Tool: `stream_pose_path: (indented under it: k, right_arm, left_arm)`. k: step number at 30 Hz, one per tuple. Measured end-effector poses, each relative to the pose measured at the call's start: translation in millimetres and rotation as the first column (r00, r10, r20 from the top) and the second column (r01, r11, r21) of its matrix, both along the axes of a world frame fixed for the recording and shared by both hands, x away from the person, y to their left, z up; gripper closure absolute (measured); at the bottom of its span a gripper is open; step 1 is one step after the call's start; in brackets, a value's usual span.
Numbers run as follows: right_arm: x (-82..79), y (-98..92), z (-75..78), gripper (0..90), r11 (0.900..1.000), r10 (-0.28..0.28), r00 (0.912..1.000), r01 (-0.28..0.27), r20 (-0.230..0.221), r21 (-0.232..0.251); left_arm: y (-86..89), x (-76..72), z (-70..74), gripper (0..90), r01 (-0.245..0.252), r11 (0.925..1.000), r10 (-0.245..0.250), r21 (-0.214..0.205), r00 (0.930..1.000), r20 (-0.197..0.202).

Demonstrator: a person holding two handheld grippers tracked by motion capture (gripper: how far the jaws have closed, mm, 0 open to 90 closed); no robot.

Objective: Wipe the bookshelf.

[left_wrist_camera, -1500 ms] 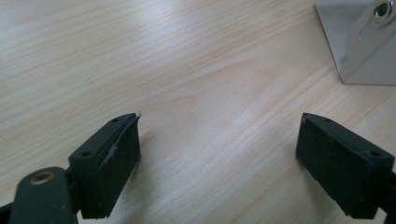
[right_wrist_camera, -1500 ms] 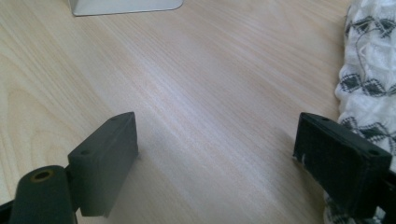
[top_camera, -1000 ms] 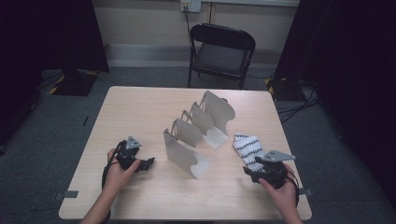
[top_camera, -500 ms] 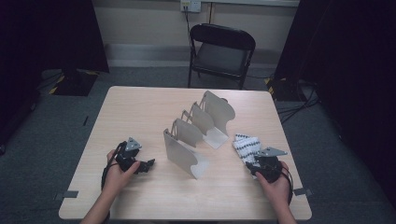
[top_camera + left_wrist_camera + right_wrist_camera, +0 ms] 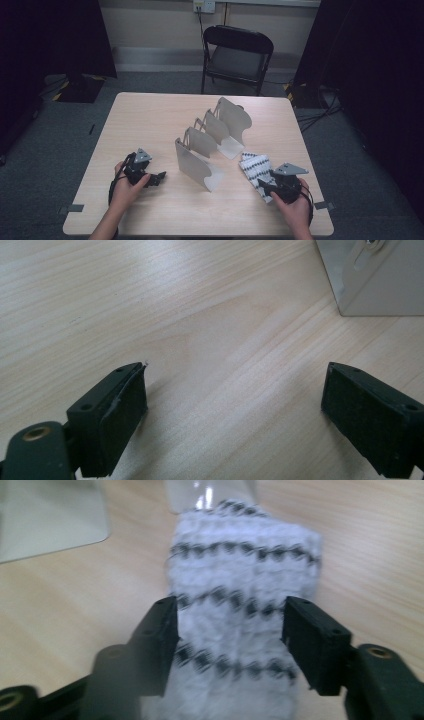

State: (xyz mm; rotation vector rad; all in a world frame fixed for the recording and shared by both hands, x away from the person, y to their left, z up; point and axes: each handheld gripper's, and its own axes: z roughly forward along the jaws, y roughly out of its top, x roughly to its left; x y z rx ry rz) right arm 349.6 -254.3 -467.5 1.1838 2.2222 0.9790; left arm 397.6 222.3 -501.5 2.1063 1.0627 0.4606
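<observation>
On inspection, the wooden table (image 5: 150, 125) carried a row of grey metal dividers (image 5: 212, 142) running from its centre toward one o'clock, the nearest panel standing upright at the middle of the tabletop. A black folding chair (image 5: 235, 55) stood beyond the far edge at twelve o'clock.

The white cloth with black zigzag stripes (image 5: 252, 167) lay flat on the table at about four o'clock from the centre, just beside the base of the dividers. In the right gripper view, the cloth (image 5: 240, 595) ran lengthwise between the two black jaws and away from them, its far end close to a divider's base plate.

The right gripper (image 5: 267, 186) was held in the person's right hand (image 5: 295, 210) at roughly five o'clock, low over the near end of the cloth. Its jaws stood apart on either side of the cloth, having just been opening; the picture was blurred, and the pads did not appear to press the fabric.

The left gripper (image 5: 157, 178) was held in the left hand (image 5: 127, 187) at about eight o'clock from the centre, pointing toward the nearest divider. In the left gripper view, its jaws were spread wide over bare wood with nothing between them, and a corner of a divider (image 5: 375, 280) showed at one o'clock.
</observation>
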Motion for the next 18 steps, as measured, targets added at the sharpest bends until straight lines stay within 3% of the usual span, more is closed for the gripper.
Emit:
stream_pose_path:
  k: [4,7,9,12,15,16,17,18]
  right_arm:
    - [10.4,0.3,-2.8,33.7,0.9995,-0.033,0.9993,0.032,-0.019,-0.006]
    - [18.3,3.5,-11.6,32.9,0.9987,-0.05,0.997,0.051,-0.059,0.001]
    - [22.0,6.4,-18.0,31.5,0.9989,-0.047,0.9946,0.047,-0.092,-0.006]
    - [25.4,8.5,-18.8,32.2,0.9991,-0.04,0.9934,0.038,-0.108,-0.02]
    - [26.9,9.3,-16.7,41.3,0.9997,-0.015,0.9921,0.012,-0.125,-0.023]
    - [26.2,9.6,-16.7,46.3,0.9998,-0.016,0.9917,0.014,-0.127,-0.016]
    - [23.7,10.0,-15.9,57.5,0.9999,-0.015,0.9912,0.016,-0.131,0.003]
    - [22.6,10.2,-15.9,60.1,0.9997,-0.018,0.991,0.02,-0.132,0.011]
  left_arm:
    - [0.0,0.0,0.0,10.9,0.0,1.0,0.0,0.0,1.0,-0.001]
    - [0.0,0.0,0.0,10.9,0.0,1.0,0.0,0.0,1.0,0.0]
    - [0.1,0.0,0.0,10.9,0.0,1.0,0.0,0.0,1.0,-0.001]
    - [0.1,0.0,0.0,10.9,0.001,1.0,-0.001,0.0,1.0,0.0]
    - [0.1,0.0,0.0,10.9,0.001,1.0,-0.001,0.0,1.0,0.0]
    - [0.1,0.0,0.0,10.9,0.001,1.0,-0.001,0.0,1.0,-0.001]
    - [0.2,0.0,0.1,10.9,0.001,1.0,-0.001,0.001,1.0,-0.001]
    - [0.2,0.0,0.0,10.9,0.002,1.0,-0.002,0.0,1.0,0.0]
